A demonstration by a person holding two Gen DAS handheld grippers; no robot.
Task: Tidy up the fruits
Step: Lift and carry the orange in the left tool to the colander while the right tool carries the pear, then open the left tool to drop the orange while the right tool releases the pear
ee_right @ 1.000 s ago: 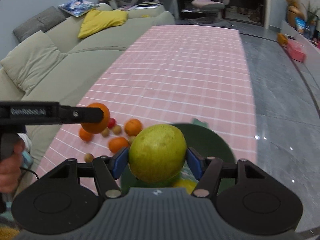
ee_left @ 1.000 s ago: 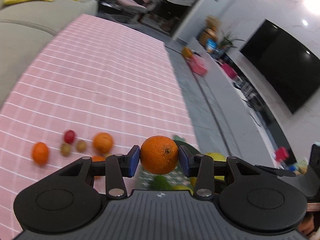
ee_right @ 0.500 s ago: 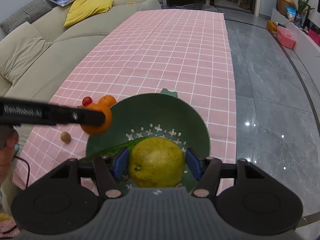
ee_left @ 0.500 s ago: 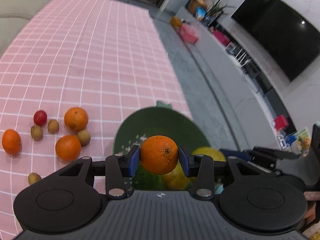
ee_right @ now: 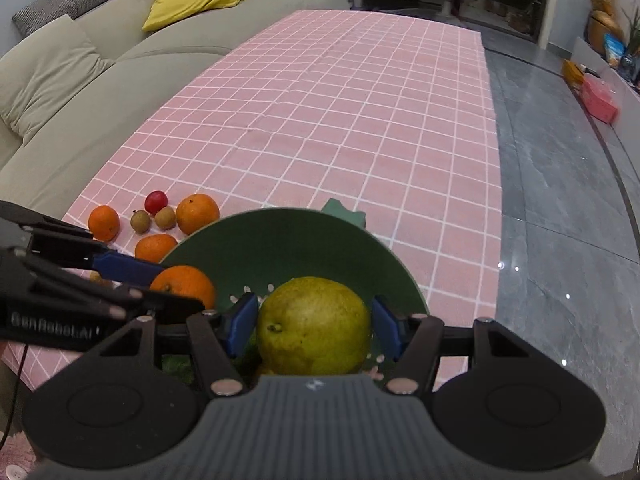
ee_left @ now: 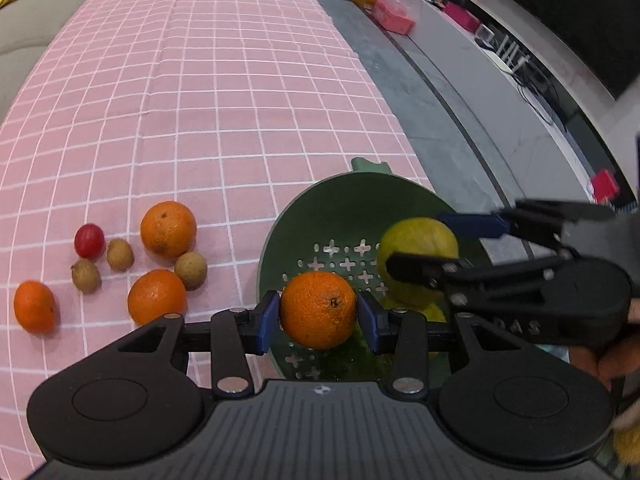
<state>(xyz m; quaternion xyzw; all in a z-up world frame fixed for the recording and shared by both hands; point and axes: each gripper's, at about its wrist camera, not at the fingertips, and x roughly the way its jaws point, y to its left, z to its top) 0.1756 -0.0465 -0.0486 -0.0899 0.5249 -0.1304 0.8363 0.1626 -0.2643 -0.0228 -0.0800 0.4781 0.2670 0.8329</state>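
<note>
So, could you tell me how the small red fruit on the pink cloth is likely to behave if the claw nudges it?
The small red fruit looks round and smooth, so it would probably roll across the flat checked cloth. Its glossy skin may slip between pads. The brown longans beside it might stop it or get knocked along.

Tabletop (ee_right: 340, 120) w/ matt pink checked cloth, faint creases. Colander (ee_left: 360, 208): smooth green plastic, slight sheen. Held orange (ee_left: 318, 310): dimpled, matt-ish peel. Pear (ee_right: 314, 326): yellow-green skin, fine speckles, dull. Gripper fingers (ee_left: 267, 322): matt black plastic, blue rubbery pads, metal rivets. Floor (ee_right: 560, 200) on right: glossy grey stone. Sofa (ee_right: 60, 92) on left: soft woven fabric.
</note>
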